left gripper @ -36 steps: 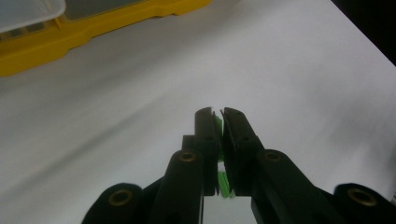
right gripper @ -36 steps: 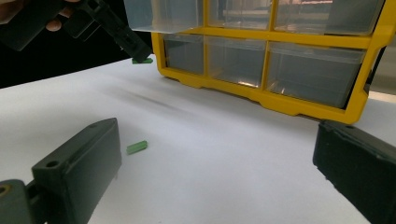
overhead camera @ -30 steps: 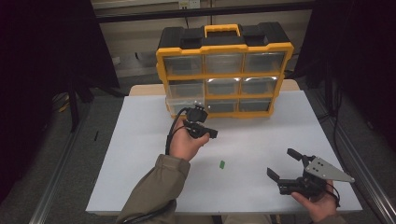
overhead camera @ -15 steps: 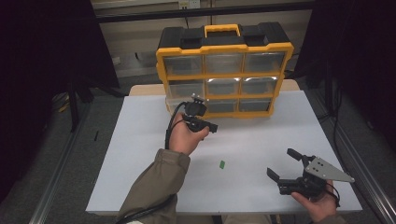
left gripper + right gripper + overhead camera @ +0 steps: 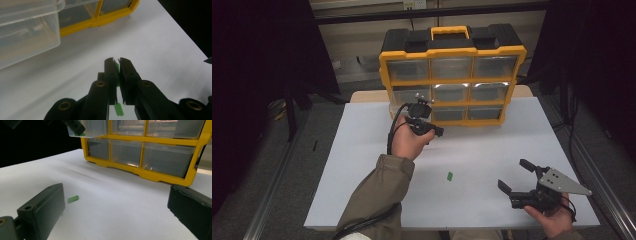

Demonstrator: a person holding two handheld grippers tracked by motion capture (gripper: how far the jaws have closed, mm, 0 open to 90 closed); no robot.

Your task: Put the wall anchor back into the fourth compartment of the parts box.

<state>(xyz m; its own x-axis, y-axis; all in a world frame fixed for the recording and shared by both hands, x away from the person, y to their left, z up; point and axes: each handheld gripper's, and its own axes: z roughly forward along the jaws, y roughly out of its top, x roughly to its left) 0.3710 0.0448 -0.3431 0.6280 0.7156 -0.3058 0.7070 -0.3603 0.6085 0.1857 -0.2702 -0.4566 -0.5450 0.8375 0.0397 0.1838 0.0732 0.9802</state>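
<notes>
Near the front of the yellow organiser (image 5: 452, 75), the left gripper (image 5: 428, 127) hangs above the white surface (image 5: 492, 150), by the organiser's lower-left drawers. Its jaws are nearly together & pinch a small green piece (image 5: 116, 68); in the left gripper view that piece sits upright betw. the two black pads, w/ a clear drawer (image 5: 27, 32) pulled out just beyond, at upper left. From the right gripper view the same gripper's tip shows at the drawer's edge w/ a bit of green under it.

A 2nd green piece (image 5: 450, 175) lies flat on the surface, approx. mid-way betw. the two hands, touching nothing. In the right gripper view it lies just beside the left-hand jaw.

Right gripper (image 5: 518, 176) is low at the near right edge of the surface, held in the person's right hand (image 5: 557, 220), grey plate on top. Jaws wide apart, nothing betw. them; they point toward the organiser, well apart from it.

Left forearm wears an olive sleeve (image 5: 377, 195); black cable loops from the left gripper beside the hand.
</notes>
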